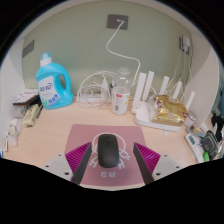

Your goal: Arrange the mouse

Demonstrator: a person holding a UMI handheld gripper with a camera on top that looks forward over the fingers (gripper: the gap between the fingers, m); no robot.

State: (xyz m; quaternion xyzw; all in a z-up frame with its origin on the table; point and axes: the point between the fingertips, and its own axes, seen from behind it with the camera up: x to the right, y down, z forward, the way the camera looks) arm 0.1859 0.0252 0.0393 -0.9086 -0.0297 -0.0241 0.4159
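Observation:
A black mouse [109, 150] lies on a pink mouse pad [86, 133] with a white pattern, on a light wooden desk [50, 140]. My gripper [112, 152] is low over the pad with its fingers on either side of the mouse. The left pad [79, 156] and the right pad [148, 155] are magenta. There is a gap between each pad and the mouse. The mouse rests on the pad between the open fingers.
At the back of the desk stand a blue detergent bottle [48, 80], a coil of white cable [92, 92], a clear bottle [121, 92] and a white router [160, 105] with antennas. Small items crowd the left edge [22, 108] and the right edge [205, 140].

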